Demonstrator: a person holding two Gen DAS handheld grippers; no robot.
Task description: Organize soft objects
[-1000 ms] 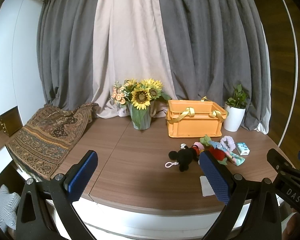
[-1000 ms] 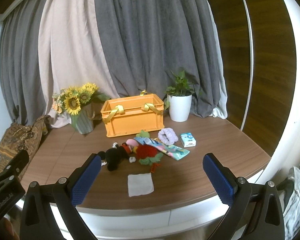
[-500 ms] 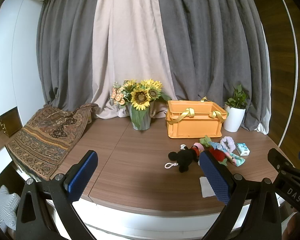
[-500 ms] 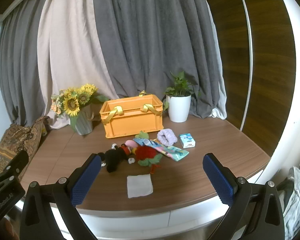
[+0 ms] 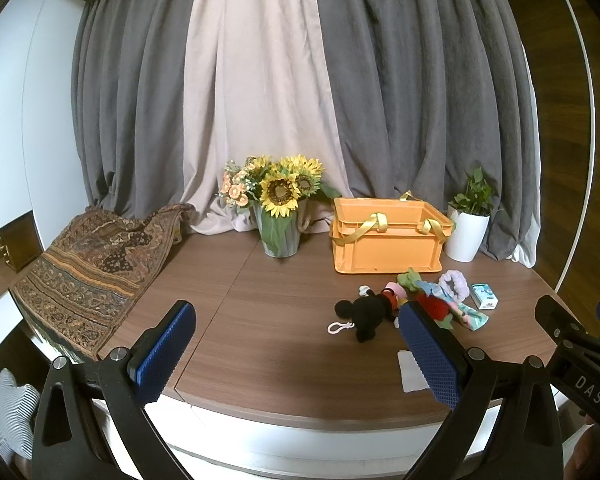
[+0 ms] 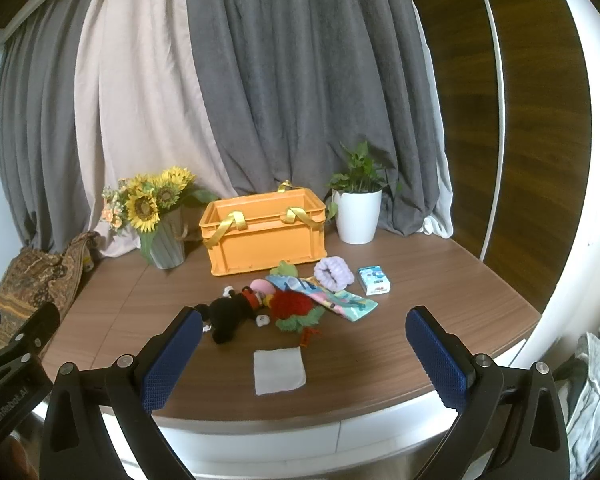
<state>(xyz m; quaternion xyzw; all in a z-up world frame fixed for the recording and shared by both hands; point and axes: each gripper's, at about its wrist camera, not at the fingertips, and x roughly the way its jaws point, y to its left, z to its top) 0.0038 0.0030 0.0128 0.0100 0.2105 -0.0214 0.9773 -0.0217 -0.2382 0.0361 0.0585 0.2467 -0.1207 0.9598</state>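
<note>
Both the left gripper [image 5: 298,354] and right gripper [image 6: 304,358] hang released at the table [image 6: 440,300] edge. Mid-frame: 1 orange crate [image 6: 264,230], 1 toy pile [image 6: 284,300], 1 white cloth [image 6: 279,370].

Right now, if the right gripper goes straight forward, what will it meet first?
Probably the white cloth lying flat nearest between its open jaws, if it travels low; then the red plush. Depth is unclear, so it may pass above them toward the orange basket.
</note>
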